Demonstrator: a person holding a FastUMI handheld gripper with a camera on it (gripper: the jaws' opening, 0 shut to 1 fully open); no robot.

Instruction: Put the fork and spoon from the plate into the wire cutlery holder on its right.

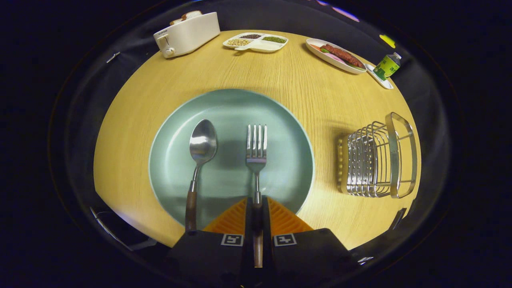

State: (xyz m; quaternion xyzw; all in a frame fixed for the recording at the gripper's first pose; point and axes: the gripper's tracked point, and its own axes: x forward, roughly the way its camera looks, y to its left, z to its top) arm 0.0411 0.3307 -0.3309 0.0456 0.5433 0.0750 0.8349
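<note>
- Jaws of the gripper point(257, 208) pinch the fork point(256, 150) by its handle, hiding most of it.
- Spoon point(202, 144) handle end is cut off behind the gripper body, over the plate point(288, 120).

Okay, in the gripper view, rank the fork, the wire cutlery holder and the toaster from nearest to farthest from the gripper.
1. Fork: its handle sits between the fingers of the gripper, which look closed on it, over the plate.
2. Wire cutlery holder: off to the right of the plate, on the table.
3. Toaster: at the table's far edge, beyond the plate and to the left.
</note>
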